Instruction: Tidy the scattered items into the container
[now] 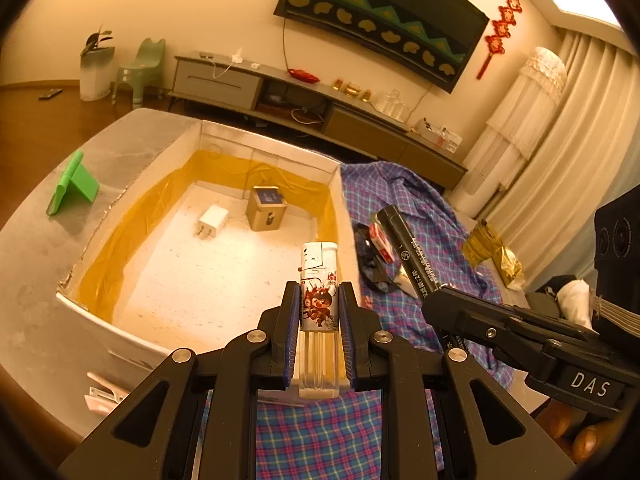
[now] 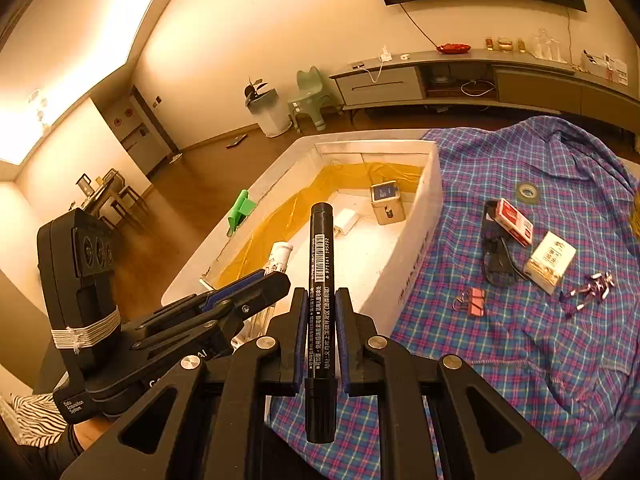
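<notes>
Left wrist view: the left gripper [image 1: 319, 300] clamps a lighter [image 1: 319, 280] by its middle, nose tipped over the near wall of the box [image 1: 92, 320], ready to drop beside the charger [image 1: 213, 221] and tin [image 1: 266, 208]. Right wrist view: the right gripper [image 2: 319, 312] pinches a marker [image 2: 321, 276] lengthwise, poised at the box's near corner; clip [image 2: 470, 300] and cartons wait on the cloth [image 2: 520, 352].

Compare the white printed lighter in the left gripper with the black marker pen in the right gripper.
The white printed lighter is short, flat-sided and pale, with a cartoon print and a clear lower body; the black marker pen is long, round and dark, with white text and a barcode. The lighter sits over the white foam box; the marker looks nearer its edge. Both are clamped upright between pads, in the left gripper and right gripper.
</notes>
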